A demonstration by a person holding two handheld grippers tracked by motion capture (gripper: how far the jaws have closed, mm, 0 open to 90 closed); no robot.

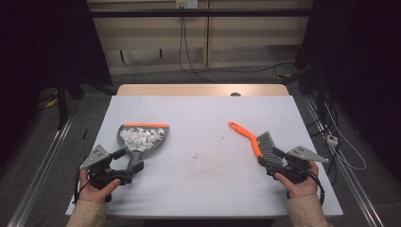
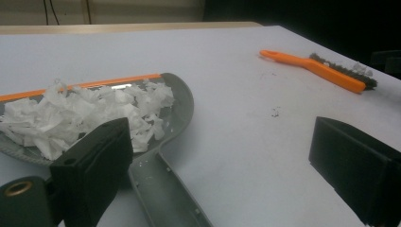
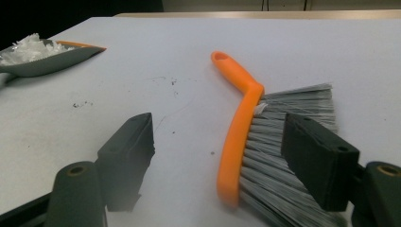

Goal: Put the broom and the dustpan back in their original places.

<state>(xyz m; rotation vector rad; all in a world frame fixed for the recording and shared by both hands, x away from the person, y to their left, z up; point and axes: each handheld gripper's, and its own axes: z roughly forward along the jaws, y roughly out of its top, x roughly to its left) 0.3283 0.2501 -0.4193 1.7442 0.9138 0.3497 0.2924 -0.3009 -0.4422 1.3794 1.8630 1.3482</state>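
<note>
Plastic dustpan (image 1: 142, 140) full of paper scraps (image 1: 140, 138) lies by my open left gripper (image 1: 124, 163); brush (image 1: 257, 143) lies between my right gripper's (image 1: 276, 159) open jaws. Both look light and stiff; I'd grip the handles.

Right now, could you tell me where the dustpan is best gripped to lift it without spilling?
Grip the dustpan by its grey handle, coming from the near edge where the left gripper sits. The handle points toward the person, and the paper scraps fill the pan, so keep it level.
</note>
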